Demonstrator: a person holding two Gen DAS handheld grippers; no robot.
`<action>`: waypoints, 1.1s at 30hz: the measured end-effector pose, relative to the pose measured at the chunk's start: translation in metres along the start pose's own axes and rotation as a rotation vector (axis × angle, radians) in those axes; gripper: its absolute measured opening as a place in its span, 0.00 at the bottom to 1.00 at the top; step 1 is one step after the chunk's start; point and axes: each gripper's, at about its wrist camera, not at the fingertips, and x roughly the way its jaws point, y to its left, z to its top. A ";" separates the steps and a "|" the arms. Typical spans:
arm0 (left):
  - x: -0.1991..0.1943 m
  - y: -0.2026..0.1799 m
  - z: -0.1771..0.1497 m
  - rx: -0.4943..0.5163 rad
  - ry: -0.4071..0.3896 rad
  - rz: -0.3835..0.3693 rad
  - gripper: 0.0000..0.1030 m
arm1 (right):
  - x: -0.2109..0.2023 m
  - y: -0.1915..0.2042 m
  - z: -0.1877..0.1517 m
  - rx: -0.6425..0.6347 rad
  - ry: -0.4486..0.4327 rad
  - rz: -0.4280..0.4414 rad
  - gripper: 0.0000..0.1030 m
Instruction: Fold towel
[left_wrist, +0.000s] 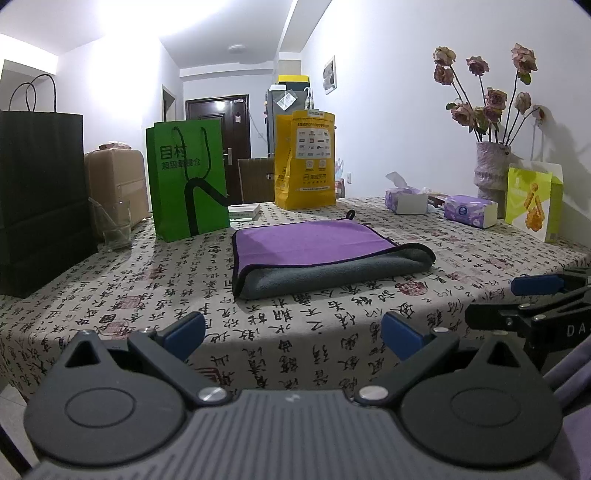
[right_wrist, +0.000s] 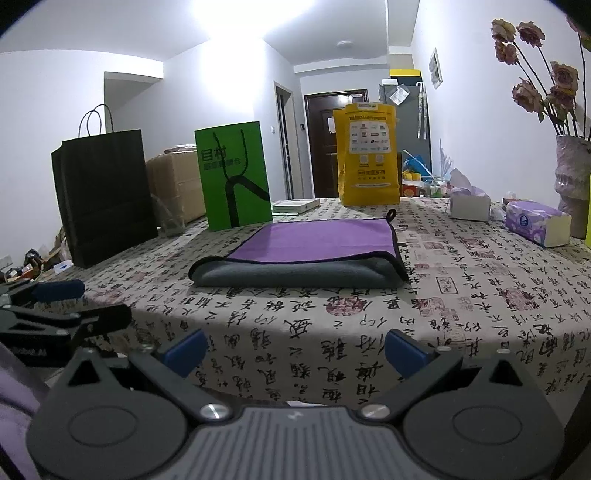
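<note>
A purple towel (left_wrist: 314, 247) with a grey underside lies folded over on the patterned tablecloth (left_wrist: 147, 295), its grey fold facing me. It also shows in the right wrist view (right_wrist: 314, 240). My left gripper (left_wrist: 293, 334) is open and empty, held back at the table's near edge, well short of the towel. My right gripper (right_wrist: 295, 350) is open and empty, also at the near edge. The right gripper shows at the right of the left wrist view (left_wrist: 532, 295); the left gripper shows at the left of the right wrist view (right_wrist: 55, 302).
On the table's far side stand a black paper bag (left_wrist: 40, 199), a glass (left_wrist: 114, 225), a green bag (left_wrist: 188, 177), a yellow bag (left_wrist: 306, 162), tissue packs (left_wrist: 469, 210), a vase of dried roses (left_wrist: 491, 170) and a yellow-green box (left_wrist: 532, 203).
</note>
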 end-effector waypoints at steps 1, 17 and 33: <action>0.000 0.000 0.000 0.000 0.000 0.000 1.00 | 0.000 -0.001 0.000 0.001 0.000 -0.001 1.00; 0.006 0.003 -0.001 -0.012 0.006 -0.002 1.00 | 0.002 -0.003 -0.002 0.000 0.003 -0.019 1.00; 0.063 0.026 0.021 -0.077 0.029 0.035 1.00 | 0.042 -0.025 0.010 -0.009 -0.017 -0.074 1.00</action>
